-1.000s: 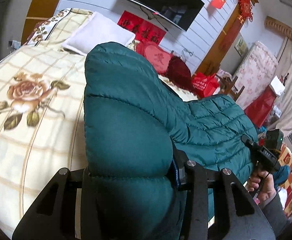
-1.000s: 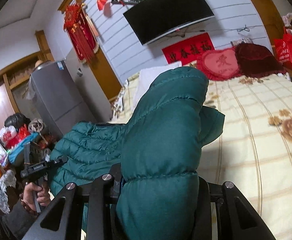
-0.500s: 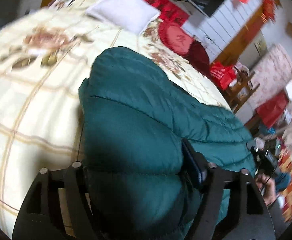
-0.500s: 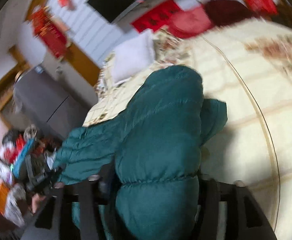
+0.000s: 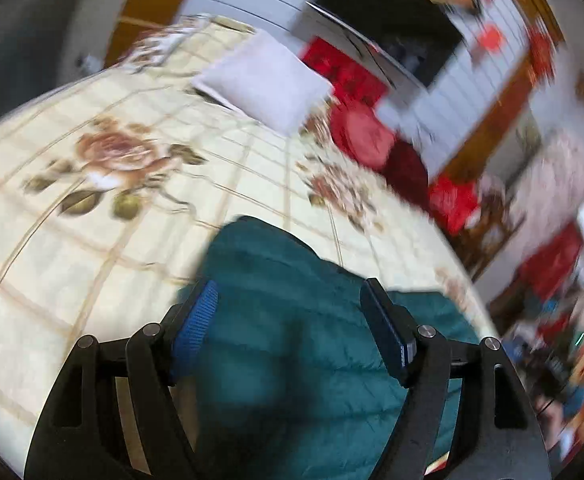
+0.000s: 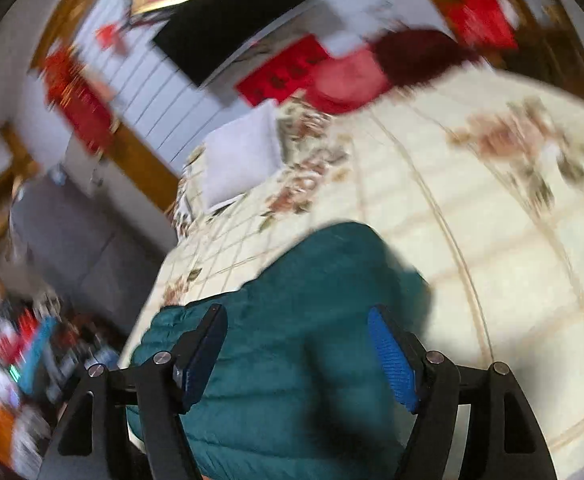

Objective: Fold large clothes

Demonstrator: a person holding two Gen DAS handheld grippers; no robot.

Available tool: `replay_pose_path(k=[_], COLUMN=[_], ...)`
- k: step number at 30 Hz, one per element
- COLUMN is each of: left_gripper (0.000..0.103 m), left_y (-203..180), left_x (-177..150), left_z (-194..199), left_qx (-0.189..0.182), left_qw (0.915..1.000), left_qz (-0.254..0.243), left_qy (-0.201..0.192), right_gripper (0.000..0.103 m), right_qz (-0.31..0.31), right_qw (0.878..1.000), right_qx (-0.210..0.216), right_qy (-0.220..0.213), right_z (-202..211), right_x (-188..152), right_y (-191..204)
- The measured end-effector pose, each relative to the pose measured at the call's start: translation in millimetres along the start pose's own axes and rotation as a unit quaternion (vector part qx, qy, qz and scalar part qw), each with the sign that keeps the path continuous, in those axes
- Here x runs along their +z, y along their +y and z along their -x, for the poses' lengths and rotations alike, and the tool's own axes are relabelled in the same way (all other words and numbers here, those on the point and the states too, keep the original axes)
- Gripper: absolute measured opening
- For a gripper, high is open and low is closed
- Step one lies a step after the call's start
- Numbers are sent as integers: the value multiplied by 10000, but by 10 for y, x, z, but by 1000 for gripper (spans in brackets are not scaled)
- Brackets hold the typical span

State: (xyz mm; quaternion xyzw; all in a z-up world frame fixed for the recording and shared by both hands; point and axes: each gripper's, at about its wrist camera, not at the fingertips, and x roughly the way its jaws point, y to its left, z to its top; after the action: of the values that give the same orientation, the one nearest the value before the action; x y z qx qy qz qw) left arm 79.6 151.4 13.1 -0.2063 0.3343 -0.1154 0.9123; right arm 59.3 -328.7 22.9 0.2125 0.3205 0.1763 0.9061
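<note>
the teal puffer jacket [image 5: 292, 340] lies on the bed [image 5: 72, 240]. the left gripper [image 5: 292, 328] is spread; the right gripper [image 6: 295, 352] is opening, its pads clear of the jacket between them. released, the springy padding may unfold itself, or snag a retreating finger.
</note>
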Motion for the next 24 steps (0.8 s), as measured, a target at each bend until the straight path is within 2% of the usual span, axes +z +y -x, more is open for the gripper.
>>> replay_pose_path(k=[1,3,6,7,10,14,16,18,20,22,24], left_gripper=[74,74,75,76,77,77,77,77,77,77,78], left_y=[-53,-146,-131,-127,-17,-47,-105,-206,-373,-548,-693], left_x=[-17,-134,-303,-337,-371,-356,-329,-303,-314,-389,-526], left_z=[-113,-393,-647,-675,-683,-586,-402,-240,-59,119,288], left_qx=[90,632,1060,1072,941,899,794,715,638,609,642], left_qw=[9997,9959,9884,9879,9899,9909,9936,9955,9963,9963,9959], left_qz=[-135,-367,-606,-639,-453,-437,-353,-335,-456,-574,-634], left_qy=[156,526,902,923,955,900,727,527,349,186,99], right_gripper=[74,74,74,74,76,77,76,76,76,76,76], right_qz=[239,576,608,674,986,826,846,829,804,788,765], right_qw=[9996,9961,9903,9880,9858,9868,9852,9861,9899,9928,9929], right_qx=[-113,-463,-792,-829,-822,-751,-899,-981,-890,-774,-854], right_qy=[121,483,970,1111,1087,1172,1190,1056,761,472,315], right_z=[-90,-361,-682,-772,-824,-836,-773,-652,-452,-230,-8], right_x=[-11,-86,-297,-376,-500,-479,-427,-406,-393,-419,-515], right_y=[119,274,169,118,83,40,97,204,330,480,653])
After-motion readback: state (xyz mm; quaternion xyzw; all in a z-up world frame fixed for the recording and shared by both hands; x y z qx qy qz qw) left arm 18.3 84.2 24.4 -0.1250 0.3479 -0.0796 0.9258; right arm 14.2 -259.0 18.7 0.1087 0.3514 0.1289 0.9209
